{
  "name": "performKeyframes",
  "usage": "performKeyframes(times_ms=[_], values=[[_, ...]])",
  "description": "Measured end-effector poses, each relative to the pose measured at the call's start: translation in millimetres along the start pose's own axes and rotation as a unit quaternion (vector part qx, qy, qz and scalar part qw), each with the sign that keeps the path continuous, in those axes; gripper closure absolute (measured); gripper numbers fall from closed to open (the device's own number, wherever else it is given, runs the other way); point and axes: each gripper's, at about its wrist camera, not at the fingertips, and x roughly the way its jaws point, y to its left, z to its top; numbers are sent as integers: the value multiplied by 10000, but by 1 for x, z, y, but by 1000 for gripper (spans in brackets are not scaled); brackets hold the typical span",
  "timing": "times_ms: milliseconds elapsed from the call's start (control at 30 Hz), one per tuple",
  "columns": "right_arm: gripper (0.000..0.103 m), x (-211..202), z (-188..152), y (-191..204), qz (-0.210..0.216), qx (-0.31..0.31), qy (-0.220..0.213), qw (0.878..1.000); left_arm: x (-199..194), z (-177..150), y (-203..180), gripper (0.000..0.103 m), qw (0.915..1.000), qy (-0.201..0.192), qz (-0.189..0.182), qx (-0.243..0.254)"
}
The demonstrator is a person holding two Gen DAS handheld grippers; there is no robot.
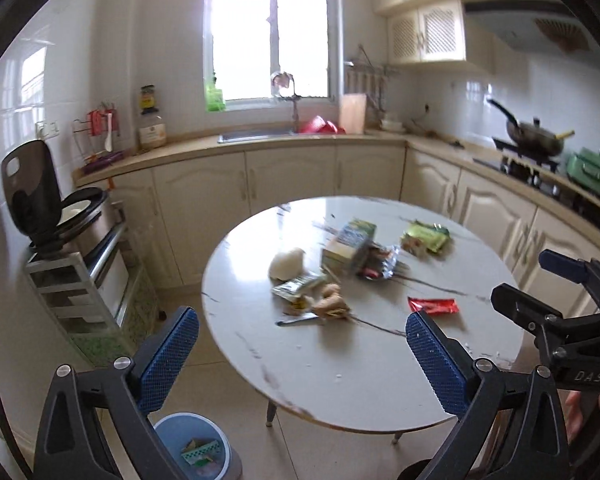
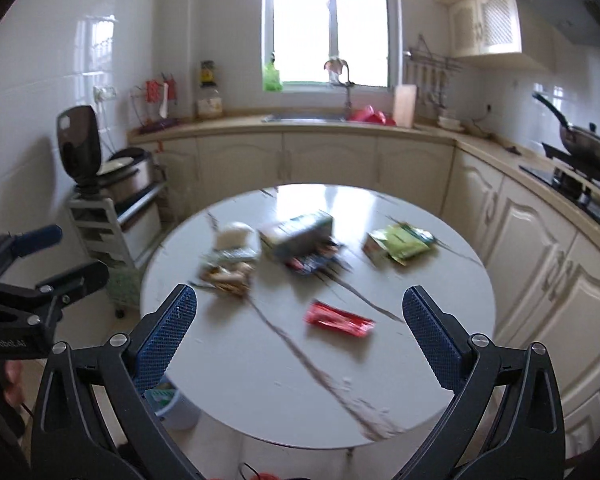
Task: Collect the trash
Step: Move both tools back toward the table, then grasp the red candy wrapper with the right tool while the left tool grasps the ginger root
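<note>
Both claws gaping, empty; red wrapper (image 2: 339,319) on table (image 2: 260,380) between right claw (image 2: 300,312) fingers

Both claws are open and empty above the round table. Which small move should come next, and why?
Probably lower the right claw onto the red wrapper. It lies flat and alone on the table, nearest that claw and clear of the other litter, and the blue bin waits on the floor beside the table.

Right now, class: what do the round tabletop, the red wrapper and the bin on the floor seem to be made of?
Round tabletop: likely marble or marble-look slab, glossy; grey veins, window glare.
Red wrapper: probably plastic film, shiny and crinkled.
Bin: apparently plastic, matte blue.
</note>
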Motion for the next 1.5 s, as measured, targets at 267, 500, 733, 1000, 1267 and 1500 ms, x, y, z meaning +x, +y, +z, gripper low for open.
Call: performKeyframes(times_ms=[267, 500, 733, 1000, 1267, 1500], values=[[0, 66, -27, -45, -28, -71, 942, 9955, 75, 33, -28, 1, 9981, 616, 2, 69], [7, 125, -33, -53, 123, -452, 1734, 9837, 135, 38, -30, 1, 9943, 1065, 77, 31], [32, 160, -31, -46, 542, -753, 2082, 9737, 173, 29, -17, 1, 9919, 1265, 42, -65], [71, 168, -26, -51, 811, -644, 2079, 9726, 201, 27, 8, 1, 9896, 1370, -31, -446], [89, 161, -20, -69, 1126, -123, 1862, 9760, 239, 39, -1, 4, 9862, 1524, -337, -549], [90, 160, -20, -73, 1081, 51, 1786, 9780, 272, 44, -20, 30, 9841, 1764, -68, -205]])
